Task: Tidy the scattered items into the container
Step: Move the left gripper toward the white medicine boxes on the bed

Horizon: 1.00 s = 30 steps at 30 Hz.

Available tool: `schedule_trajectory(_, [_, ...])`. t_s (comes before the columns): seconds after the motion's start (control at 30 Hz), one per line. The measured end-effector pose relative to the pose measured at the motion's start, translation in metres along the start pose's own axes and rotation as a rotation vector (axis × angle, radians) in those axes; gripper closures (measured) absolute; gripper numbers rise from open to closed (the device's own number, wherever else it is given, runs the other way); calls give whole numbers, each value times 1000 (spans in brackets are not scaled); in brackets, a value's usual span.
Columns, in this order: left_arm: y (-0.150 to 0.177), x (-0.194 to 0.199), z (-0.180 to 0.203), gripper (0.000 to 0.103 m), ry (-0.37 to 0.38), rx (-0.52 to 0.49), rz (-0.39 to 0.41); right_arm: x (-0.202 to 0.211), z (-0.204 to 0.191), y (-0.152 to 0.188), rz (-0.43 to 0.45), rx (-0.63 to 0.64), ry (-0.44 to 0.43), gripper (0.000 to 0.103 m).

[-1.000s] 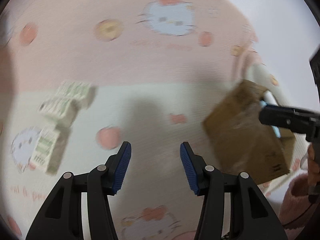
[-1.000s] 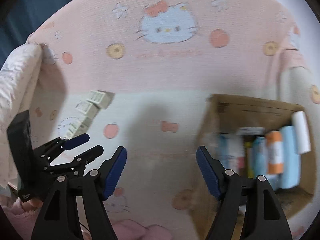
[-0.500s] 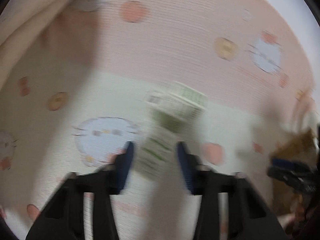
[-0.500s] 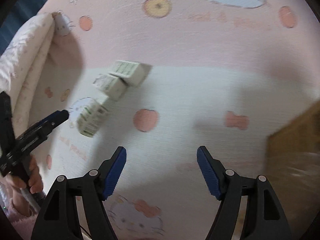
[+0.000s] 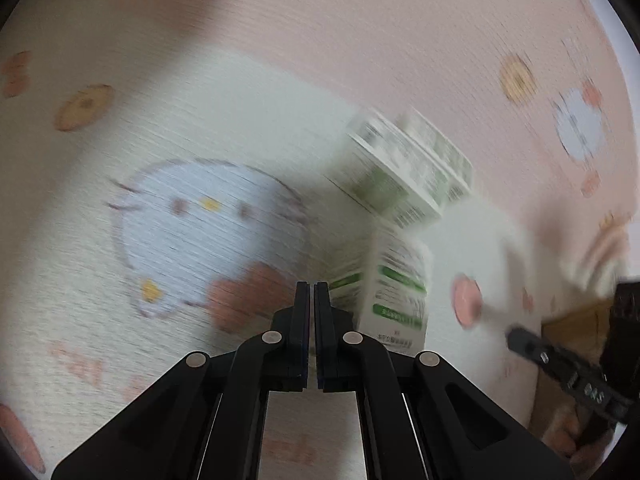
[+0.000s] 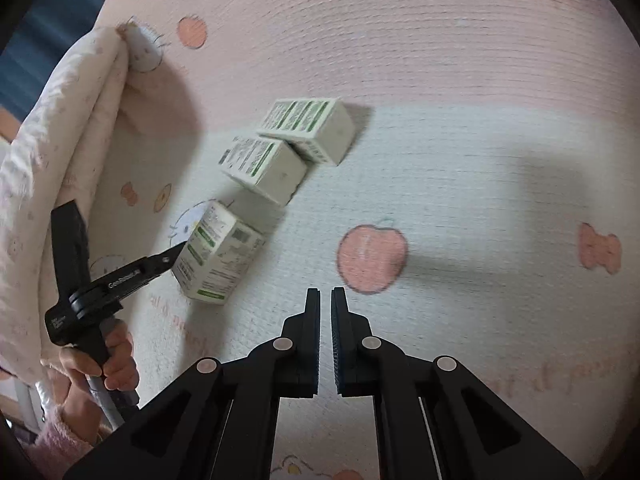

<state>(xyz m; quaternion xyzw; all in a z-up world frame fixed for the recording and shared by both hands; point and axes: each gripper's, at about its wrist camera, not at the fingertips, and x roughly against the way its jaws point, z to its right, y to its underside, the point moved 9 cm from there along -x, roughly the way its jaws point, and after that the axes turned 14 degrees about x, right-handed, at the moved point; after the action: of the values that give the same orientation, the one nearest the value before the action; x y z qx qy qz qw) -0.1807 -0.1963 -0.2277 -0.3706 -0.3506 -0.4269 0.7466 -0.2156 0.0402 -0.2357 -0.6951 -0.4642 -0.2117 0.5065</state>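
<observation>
Black plastic jaws of the left gripper (image 5: 311,286) stand pressed together with nothing between them, only a hairline gap showing. Its tip sits right at the nearest white-and-green carton (image 5: 394,292), which stands just to the right of the closed fingers; the blur in the left wrist view hides whether the two actually touch. From the right wrist view the same gripper (image 6: 178,249) reaches in from the left, its tip at the side of that nearest carton (image 6: 218,256), and a hand (image 6: 106,360) in a fluffy pink sleeve (image 6: 60,446) grips its handle. The right gripper (image 6: 325,292) is likewise pressed together and empty, hanging over bare bedding well apart from the cartons. Beyond the nearest carton lie a second carton (image 6: 262,168) and a third carton (image 6: 310,128), the two close side by side, forming a loose diagonal row with the first. All three rest on a pink and cream cartoon-print sheet (image 6: 460,160) with apples, bows and cat faces. A folded pale quilt (image 6: 52,140) rises along the left edge. At the far right of the left wrist view, a brown cardboard box (image 5: 576,326) shows partly behind the right gripper (image 5: 516,338), well away from the cartons.
</observation>
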Motion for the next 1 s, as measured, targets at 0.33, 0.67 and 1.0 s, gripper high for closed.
schedule_trajectory(0.33, [63,-29,81,103,116,-183,-148,-19,2,8,49,-47,-93,99])
schedule_trajectory(0.67, [55,-12,112,88,62,-239,-3,-2,23,17,91,-95,-72,99])
schedule_trajectory(1.0, [16,1,59,53,10,-79,65,0,19,3,131,-123,-79,36])
